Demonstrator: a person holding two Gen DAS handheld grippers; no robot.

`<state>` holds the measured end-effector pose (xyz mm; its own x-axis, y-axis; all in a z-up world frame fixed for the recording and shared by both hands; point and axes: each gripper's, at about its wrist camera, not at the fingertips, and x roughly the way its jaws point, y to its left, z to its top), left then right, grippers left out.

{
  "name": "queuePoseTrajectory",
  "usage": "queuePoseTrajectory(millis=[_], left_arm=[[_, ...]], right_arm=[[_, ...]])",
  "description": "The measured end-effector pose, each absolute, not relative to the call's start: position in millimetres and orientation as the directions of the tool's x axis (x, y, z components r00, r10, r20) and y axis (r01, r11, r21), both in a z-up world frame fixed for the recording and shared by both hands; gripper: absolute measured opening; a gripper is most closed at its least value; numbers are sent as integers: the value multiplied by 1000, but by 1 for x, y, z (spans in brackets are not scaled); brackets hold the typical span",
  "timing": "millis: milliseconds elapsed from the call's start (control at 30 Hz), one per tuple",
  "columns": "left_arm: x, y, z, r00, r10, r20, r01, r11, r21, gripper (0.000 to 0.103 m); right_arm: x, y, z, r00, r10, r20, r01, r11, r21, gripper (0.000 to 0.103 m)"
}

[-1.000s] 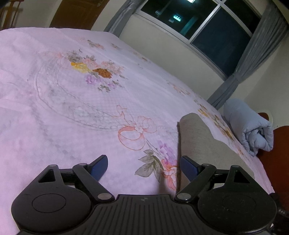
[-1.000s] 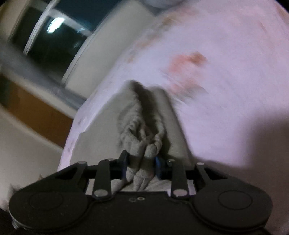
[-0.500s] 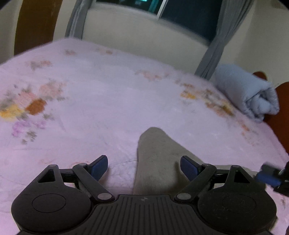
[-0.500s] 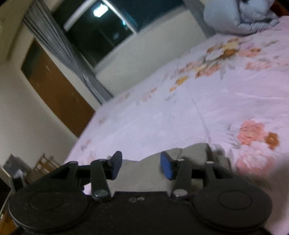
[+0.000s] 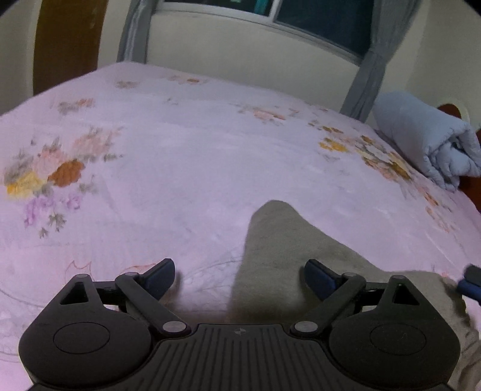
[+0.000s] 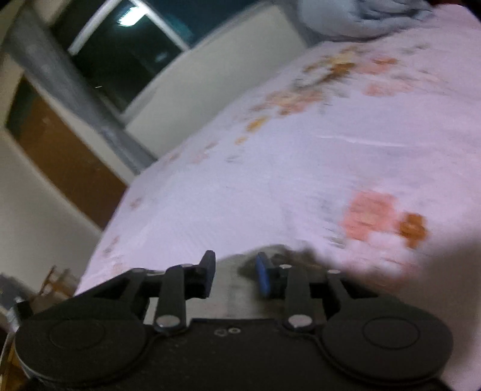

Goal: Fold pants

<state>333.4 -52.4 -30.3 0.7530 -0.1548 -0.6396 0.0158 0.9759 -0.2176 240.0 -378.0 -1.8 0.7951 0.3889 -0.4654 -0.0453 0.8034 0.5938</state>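
Grey-beige pants (image 5: 279, 246) lie folded on a pink floral bedspread (image 5: 180, 156). In the left wrist view my left gripper (image 5: 240, 278) is open and empty, just above the pants' left edge, its right finger over the cloth. The blue tip of the right gripper (image 5: 470, 284) shows at the right edge. In the right wrist view my right gripper (image 6: 234, 275) is open and empty, with a strip of the pants (image 6: 231, 273) right under its fingers. That view is blurred.
A rolled light-blue blanket (image 5: 421, 141) lies at the bed's far right by the headboard. A wall, dark window (image 5: 315, 21) and grey curtains stand behind the bed. A brown door (image 6: 66, 144) and a wooden chair (image 6: 57, 284) are past the bed's left side.
My right gripper has let go of the bunched pants and opened; the cloth now lies flat. My left gripper has swung right, from beside the pants to over them.
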Motion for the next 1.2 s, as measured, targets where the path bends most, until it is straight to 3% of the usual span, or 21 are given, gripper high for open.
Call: queuePoseTrajectory(millis=[100,167,233,300,333,400,533,633,767,867,1000,1067,1100,1133,1167,1200], left_arm=[[337,-61,-37,736,-138,-663,27,984,-175,93],[338,-60,-41,727,-141,-671,23,983,-182,93],[335,-58,-39,724,-142,-675,15,982,-191,93],[331,-56,-32,732,-132,-668,15,984,-179,93],[328,-55,-29,736,-133,-663,19,984,-176,93],[320,-51,-23,740,-142,-657,29,983,-179,93],[298,-43,-15,748,-159,-645,49,981,-185,103],[283,-29,-20,737,-201,-645,64,971,-230,103],[277,-8,-43,687,-299,-663,47,928,-369,103],[282,3,-61,652,-448,-612,54,832,-552,103],[292,4,-70,631,-529,-568,64,765,-641,103],[294,-5,-69,620,-541,-569,88,768,-634,102],[293,-12,-69,612,-543,-575,112,780,-616,97],[292,-18,-69,605,-546,-580,139,789,-598,53],[291,-25,-68,604,-512,-610,140,822,-552,40],[290,-28,-65,618,-496,-610,145,834,-532,32]], right_arm=[[252,-350,-8,735,391,-553,-117,878,465,30],[255,-348,-16,720,359,-594,-102,901,422,19],[250,-354,-13,716,358,-599,-79,895,439,17],[236,-360,0,745,342,-573,-65,892,447,38],[227,-362,7,774,324,-545,-61,894,444,71],[216,-371,16,810,300,-504,-51,892,449,97],[195,-395,9,804,344,-485,-45,848,528,97],[181,-419,-13,787,359,-502,9,807,591,97],[176,-444,-48,755,433,-492,86,678,730,97],[179,-450,-69,756,460,-466,114,609,785,98],[197,-435,-72,699,591,-403,45,526,849,98],[211,-413,-69,635,612,-471,26,592,805,98],[215,-407,-69,623,612,-488,16,613,790,98],[219,-402,-69,616,614,-493,7,621,784,97],[222,-399,-67,618,616,-489,-5,625,781,89],[224,-396,-62,626,604,-493,-25,648,762,51]])
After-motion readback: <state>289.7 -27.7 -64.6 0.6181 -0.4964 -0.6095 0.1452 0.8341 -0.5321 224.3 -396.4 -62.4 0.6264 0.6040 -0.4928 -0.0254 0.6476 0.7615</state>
